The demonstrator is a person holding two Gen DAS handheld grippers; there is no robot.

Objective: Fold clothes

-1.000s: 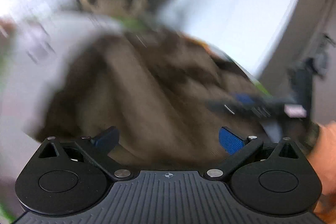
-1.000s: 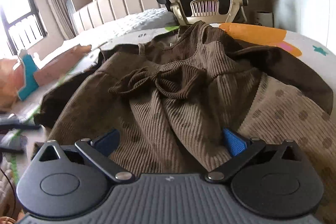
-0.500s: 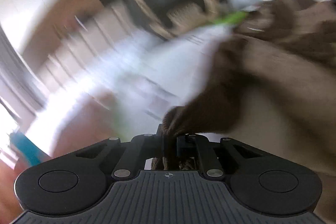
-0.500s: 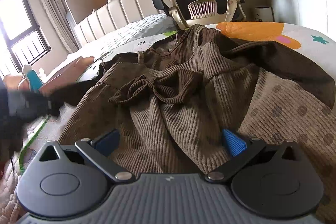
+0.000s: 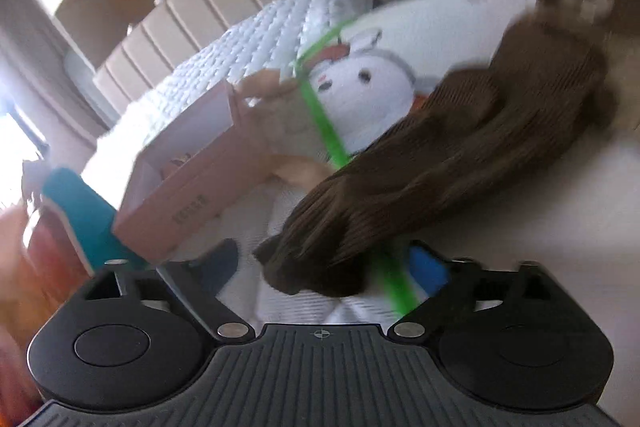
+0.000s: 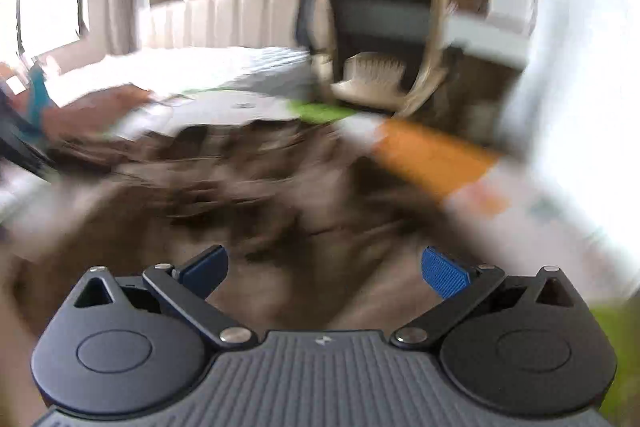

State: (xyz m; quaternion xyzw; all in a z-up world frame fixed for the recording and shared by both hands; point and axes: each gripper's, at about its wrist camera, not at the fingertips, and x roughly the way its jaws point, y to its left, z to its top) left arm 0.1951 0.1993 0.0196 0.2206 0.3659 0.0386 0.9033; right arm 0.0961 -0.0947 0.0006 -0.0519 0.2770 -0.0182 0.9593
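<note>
A brown ribbed garment lies spread on a printed play mat (image 5: 500, 195). In the left wrist view its long sleeve (image 5: 420, 163) stretches from the upper right down to my left gripper (image 5: 324, 267). The sleeve's cuff lies loose between the blue pads (image 5: 428, 271). The left jaws are opening and do not press on the cloth. In the blurred right wrist view my right gripper (image 6: 324, 269) hangs open above the garment's body (image 6: 260, 195), with nothing between its fingers.
A pink cardboard box (image 5: 192, 187) stands left of the sleeve, with a teal object (image 5: 80, 211) beside it. The mat shows a white bunny print (image 5: 360, 87) and an orange patch (image 6: 432, 155). Beyond the mat stand an office chair (image 6: 380, 39) and a bed (image 6: 200, 67).
Half a second ago my left gripper was shut on the sleeve's end and drawing it out to the left; now it has opened and the cuff lies free. My right gripper has risen, still open.
</note>
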